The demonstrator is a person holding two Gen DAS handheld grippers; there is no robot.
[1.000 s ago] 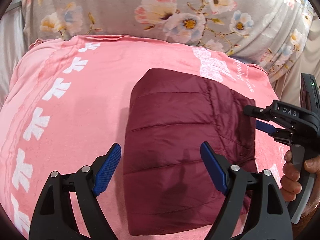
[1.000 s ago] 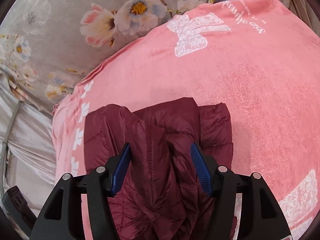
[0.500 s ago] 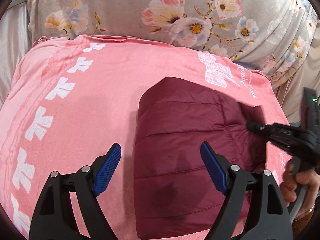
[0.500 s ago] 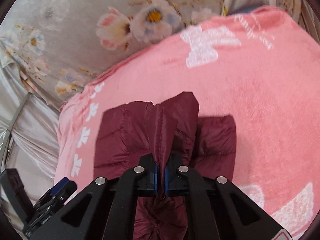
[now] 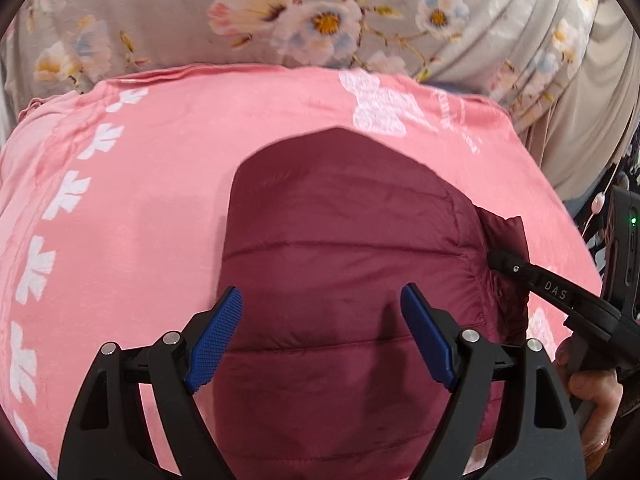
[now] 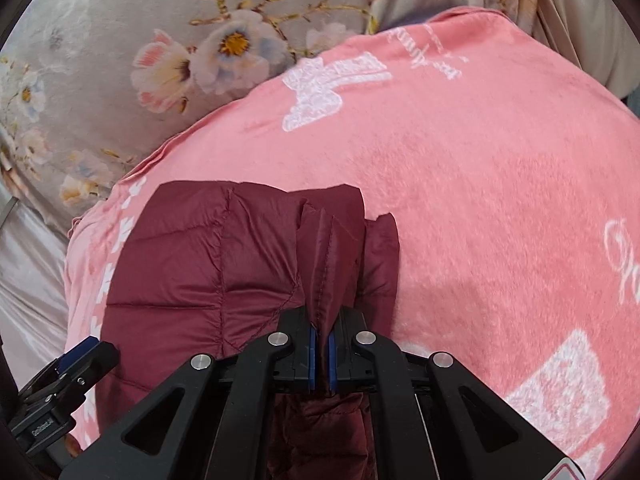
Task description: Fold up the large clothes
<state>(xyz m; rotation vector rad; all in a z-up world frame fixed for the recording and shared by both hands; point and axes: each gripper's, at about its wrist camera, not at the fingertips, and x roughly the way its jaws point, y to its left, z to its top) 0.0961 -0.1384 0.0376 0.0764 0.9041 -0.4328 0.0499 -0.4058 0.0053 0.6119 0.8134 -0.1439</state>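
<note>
On the pink blanket (image 5: 160, 216): a folded maroon puffer jacket (image 5: 344, 280), pinched at one edge by the right gripper (image 6: 320, 354).

From the left wrist camera, the jacket lies as a quilted bundle at the centre of the blanket, running from about 12 o'clock down to 6 o'clock, where the left gripper (image 5: 322, 340) hangs over it with its blue pads (image 5: 214, 338) spread wide apart, holding nothing. At 3 o'clock the right gripper reaches in against the jacket's side edge, a hand (image 5: 592, 396) on its handle at 4 o'clock. From the right wrist camera, its pads are pressed together on a raised fold of maroon fabric, which stands up between them. Floral grey bedding (image 5: 320, 12) lies beyond the blanket at 12 o'clock.
</note>
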